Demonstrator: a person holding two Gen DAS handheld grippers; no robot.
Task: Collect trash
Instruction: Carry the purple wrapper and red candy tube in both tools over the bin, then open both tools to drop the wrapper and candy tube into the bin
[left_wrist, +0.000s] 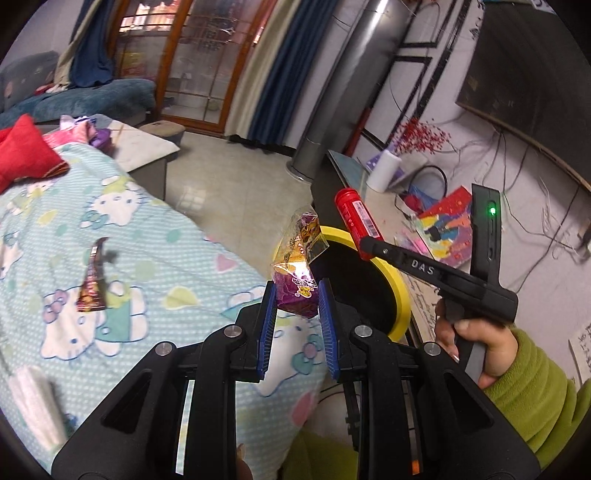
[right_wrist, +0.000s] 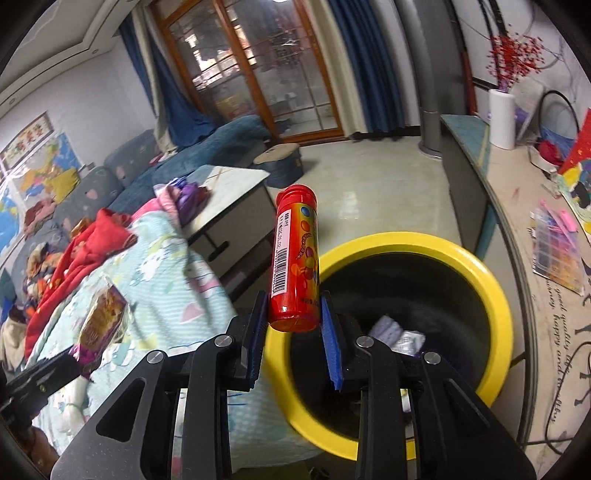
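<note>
Bin (right_wrist: 491, 280) as landmark. Left gripper (left_wrist: 297, 301) clenched on purple snack wrapper (left_wrist: 297, 291), just left of rim; we judge it light, crinkly, slippery. Right gripper (right_wrist: 293, 315) grasps red candy tube (right_wrist: 295, 258) by base, over near rim; stiff, smooth, grip mid-body.

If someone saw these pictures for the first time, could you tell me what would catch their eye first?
Probably the red candy tube, held upright in the right gripper just over the near rim of the yellow-rimmed bin. Next, the purple snack wrapper pinched in the left gripper, above the edge of the Hello Kitty blanket beside that bin. A brown wrapper lies on the blanket further left.
</note>
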